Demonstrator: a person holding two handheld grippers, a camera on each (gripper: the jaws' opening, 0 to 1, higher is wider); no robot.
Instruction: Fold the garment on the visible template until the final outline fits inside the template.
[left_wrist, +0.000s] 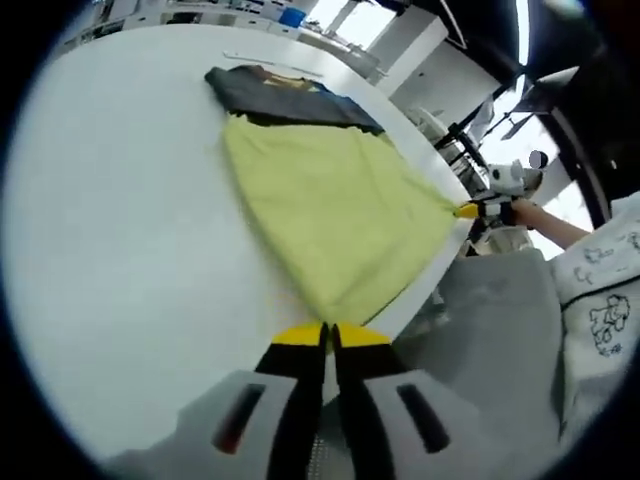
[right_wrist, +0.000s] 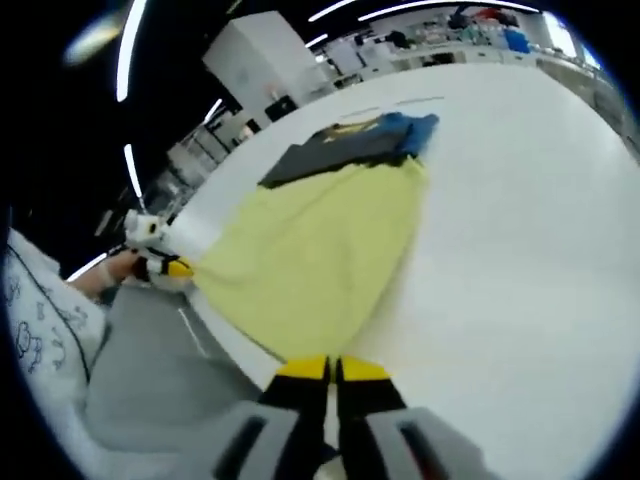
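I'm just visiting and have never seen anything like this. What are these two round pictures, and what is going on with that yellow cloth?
No robot here: a person holds a pair of tongs in each hand, and each carries a wide-angle camera looking along its tips. One picture is the left gripper view, the other the right gripper view.

On the white table lies a yellow garment, with a dark garment beyond it. The left tongs are closed on one near corner of the yellow garment at the table's edge; the right tongs are closed on the other corner. Each picture also shows the other hand's tongs off to the side, pinching its corner. The person's patterned sleeve shows too.
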